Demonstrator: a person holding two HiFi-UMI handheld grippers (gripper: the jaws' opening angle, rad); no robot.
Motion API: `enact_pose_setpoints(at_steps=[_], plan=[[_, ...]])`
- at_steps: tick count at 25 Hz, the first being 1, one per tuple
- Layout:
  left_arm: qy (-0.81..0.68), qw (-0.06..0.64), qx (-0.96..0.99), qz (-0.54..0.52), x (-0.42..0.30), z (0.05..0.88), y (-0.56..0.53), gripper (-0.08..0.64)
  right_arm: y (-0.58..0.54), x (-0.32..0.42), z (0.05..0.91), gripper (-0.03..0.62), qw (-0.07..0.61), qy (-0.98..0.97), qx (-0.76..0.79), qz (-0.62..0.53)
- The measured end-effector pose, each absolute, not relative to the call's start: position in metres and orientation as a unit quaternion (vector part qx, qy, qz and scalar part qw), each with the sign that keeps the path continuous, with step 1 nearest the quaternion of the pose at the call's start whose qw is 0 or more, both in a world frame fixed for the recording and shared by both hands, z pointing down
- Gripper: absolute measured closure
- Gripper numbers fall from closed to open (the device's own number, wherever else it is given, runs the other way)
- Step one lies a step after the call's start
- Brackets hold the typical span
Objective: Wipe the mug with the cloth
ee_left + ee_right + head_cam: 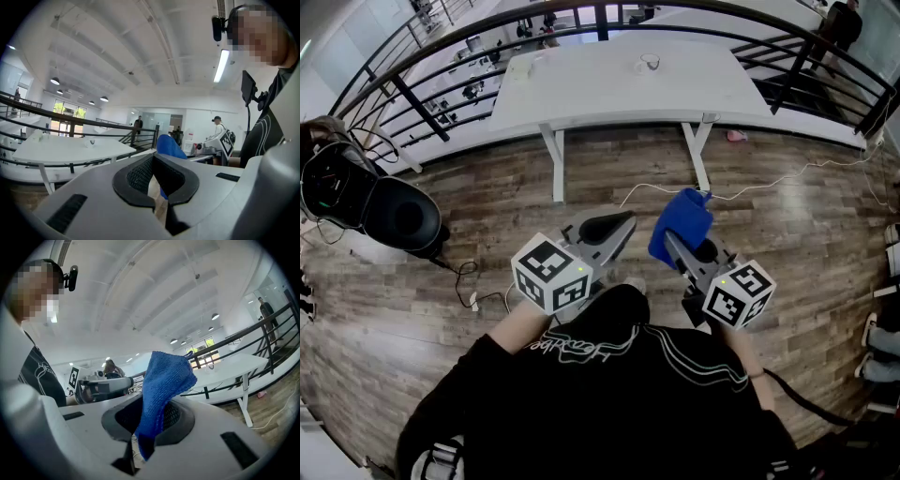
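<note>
The mug (647,64) is small and pale and stands far off on a white table (581,94) beyond the wooden floor; it also shows faintly as a mug (92,141) in the left gripper view. My right gripper (677,242) is held close to the person's body, shut on a blue cloth (680,225). The cloth (164,380) sticks up from between the jaws of the right gripper (147,427). My left gripper (614,225) is beside it, shut, with nothing between the pads of the left gripper (154,183). Both grippers are far from the mug.
A black railing (412,66) curves behind the table. A black round seat (403,216) and a black device stand at the left. Cables (469,281) trail over the wooden floor. The table's white legs (555,164) face me. A person (218,126) stands in the distance.
</note>
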State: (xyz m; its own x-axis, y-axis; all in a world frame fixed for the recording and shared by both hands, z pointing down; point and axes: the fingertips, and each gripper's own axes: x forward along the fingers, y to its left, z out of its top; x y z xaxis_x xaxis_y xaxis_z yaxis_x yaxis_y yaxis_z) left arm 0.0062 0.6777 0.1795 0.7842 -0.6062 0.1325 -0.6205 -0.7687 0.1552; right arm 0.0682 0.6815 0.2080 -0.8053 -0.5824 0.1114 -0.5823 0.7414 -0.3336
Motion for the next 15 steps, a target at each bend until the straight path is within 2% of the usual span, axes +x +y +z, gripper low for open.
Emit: enact_pose_setpoints(at_steps=[15], plan=[[-0.331,0.112,0.936,0.034,-0.002,0.178,0.665,0.554,0.672,0.071,0.196,0.541,0.033,0.927,-0.318,-0.198]])
